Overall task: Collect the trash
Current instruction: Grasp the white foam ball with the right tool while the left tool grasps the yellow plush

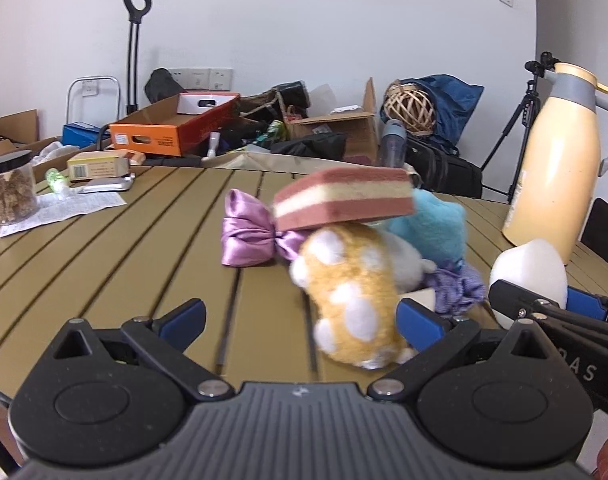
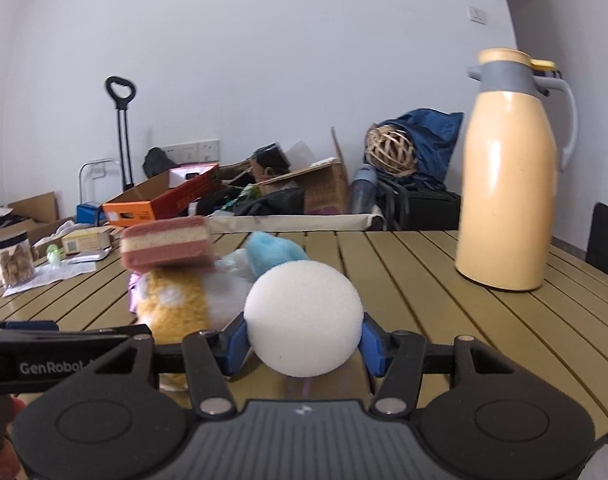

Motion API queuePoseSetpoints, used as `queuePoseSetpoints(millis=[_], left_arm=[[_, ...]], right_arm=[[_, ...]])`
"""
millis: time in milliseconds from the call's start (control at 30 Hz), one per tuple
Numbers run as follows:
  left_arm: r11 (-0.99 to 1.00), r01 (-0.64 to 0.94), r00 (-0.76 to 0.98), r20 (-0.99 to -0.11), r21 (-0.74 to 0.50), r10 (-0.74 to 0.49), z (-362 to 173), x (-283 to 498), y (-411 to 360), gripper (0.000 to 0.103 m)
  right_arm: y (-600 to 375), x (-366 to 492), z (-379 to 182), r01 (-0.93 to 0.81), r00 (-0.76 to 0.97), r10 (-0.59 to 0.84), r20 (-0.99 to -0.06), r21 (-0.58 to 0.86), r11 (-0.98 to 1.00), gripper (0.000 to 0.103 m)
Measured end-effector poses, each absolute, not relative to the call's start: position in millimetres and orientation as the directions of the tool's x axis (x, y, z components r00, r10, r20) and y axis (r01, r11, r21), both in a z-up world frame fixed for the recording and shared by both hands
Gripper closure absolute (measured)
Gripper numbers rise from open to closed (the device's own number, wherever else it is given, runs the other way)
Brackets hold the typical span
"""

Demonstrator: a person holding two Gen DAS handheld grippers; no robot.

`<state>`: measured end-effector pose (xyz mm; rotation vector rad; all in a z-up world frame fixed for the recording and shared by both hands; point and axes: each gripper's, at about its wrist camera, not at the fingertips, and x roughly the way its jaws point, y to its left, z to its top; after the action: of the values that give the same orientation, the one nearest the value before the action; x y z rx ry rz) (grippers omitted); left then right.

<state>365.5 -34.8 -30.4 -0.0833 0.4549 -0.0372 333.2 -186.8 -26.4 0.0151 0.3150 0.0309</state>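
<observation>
Where print can be read, it sits on the claws themselves: "GenRobot" in white runs along the black body of the left claw (image 2: 35, 330) as the right wrist view catches it from the side, cut off at the frame of the right claw (image 2: 304, 342); the left wrist view shows only "AS" on the right claw (image 1: 544, 300); a barcode label on the yellow carton (image 1: 97, 165) is too small to read.

The left claw (image 1: 299, 318) stands wide open, its blue pads either side of a yellow plush toy with white spots (image 1: 354, 300), one pad just beside it, though contact cannot be told; the right claw is closed on a white foam ball (image 2: 304, 318), blue pads pressed to both its flanks, just above the slatted table (image 2: 424, 276).

A pink-and-cream layered sponge (image 1: 344, 200) sits on top of the pile of plush toy, blue plush (image 1: 436, 228) and purple fabric (image 1: 460, 288); a lilac satin bow (image 1: 251, 236) lies beside it.

Only the left view shows the tripod (image 1: 520, 128) behind the cream thermos jug (image 1: 556, 160) and the purple fabric clearly; the right view shows the jug (image 2: 508, 184) whole, and the bow nearly hidden; both show the jar (image 1: 11, 188) on paper.
</observation>
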Motion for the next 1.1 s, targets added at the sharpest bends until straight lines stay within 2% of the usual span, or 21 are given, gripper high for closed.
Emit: queuePoseSetpoints(millis=[333, 533, 733, 800, 933, 967, 1000, 1100], left_arm=[[0.994, 0.012, 0.893, -0.447, -0.106, -0.058, -39.8, 385.7, -65.5, 0.000], [0.984, -0.047, 0.886, -0.462, -0.173, -0.039, -41.1, 399.7, -59.1, 0.003], [0.975, -0.062, 0.865, -0.499, -0.212, -0.054, -40.3, 414.6, -53.7, 0.014], [0.976, -0.069, 0.855, -0.516, -0.209, -0.050, -40.5, 417.9, -52.8, 0.026], [0.972, -0.052, 0.837, -0.541, -0.230, -0.083, -44.7, 423.1, -50.3, 0.039], [0.970, -0.039, 0.838, -0.537, -0.239, -0.098, -44.5, 422.2, -49.8, 0.047], [0.970, -0.028, 0.839, -0.533, -0.242, -0.109, -43.9, 421.3, -49.8, 0.051], [0.973, -0.020, 0.843, -0.528, -0.229, -0.107, -43.7, 418.2, -50.9, 0.053]], right_arm=[[-228.0, 320.6, -23.9, 0.035, 0.949, -0.024, -0.314, 0.029, 0.999, 0.048], [-249.6, 317.1, -26.5, 0.083, 0.942, -0.067, -0.328, 0.036, 0.996, 0.048], [-252.7, 316.8, -28.5, 0.094, 0.939, -0.080, -0.334, 0.028, 0.995, 0.047], [-253.7, 318.5, -28.5, 0.095, 0.938, -0.081, -0.337, 0.026, 0.995, 0.047], [-252.5, 320.2, -30.1, 0.099, 0.935, -0.085, -0.345, 0.024, 0.995, 0.047], [-252.5, 320.7, -30.1, 0.099, 0.934, -0.085, -0.346, 0.024, 0.995, 0.047], [-252.3, 321.0, -30.2, 0.099, 0.934, -0.085, -0.347, 0.024, 0.995, 0.047], [-251.8, 321.4, -30.0, 0.100, 0.934, -0.085, -0.347, 0.024, 0.995, 0.047]])
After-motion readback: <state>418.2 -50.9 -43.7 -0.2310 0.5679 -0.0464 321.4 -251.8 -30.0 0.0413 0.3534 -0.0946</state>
